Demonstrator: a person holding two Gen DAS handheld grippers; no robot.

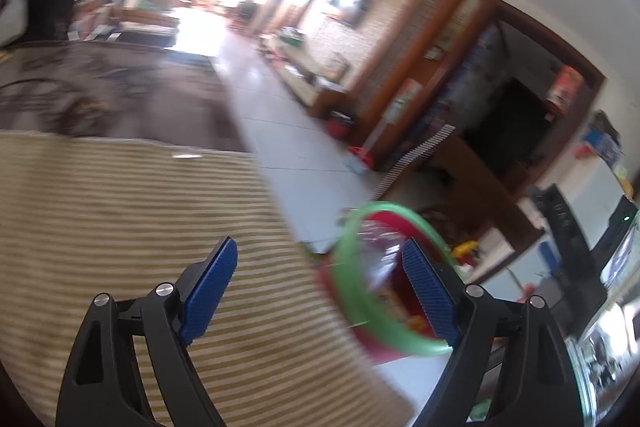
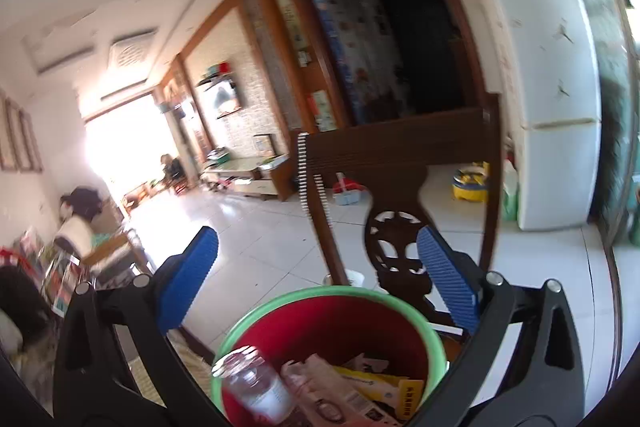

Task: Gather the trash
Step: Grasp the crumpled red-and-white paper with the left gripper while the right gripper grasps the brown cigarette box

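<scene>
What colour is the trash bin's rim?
Green, on a red trash bin; clearest in the right wrist view.

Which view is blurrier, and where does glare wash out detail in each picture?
Left wrist view: motion blur smears the striped mat and the green-rimmed red bin; glare blows out the top centre. Right wrist view: sharper, the clear bottle in the bin only slightly smeared; the bright doorway at left is overexposed. Both views bend straight lines.

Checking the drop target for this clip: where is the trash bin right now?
The red bin with green rim sits low-centre in the right wrist view, below the open right gripper, before a dark wooden chair. In the left wrist view it lies lower right, beside the striped mat.
</scene>
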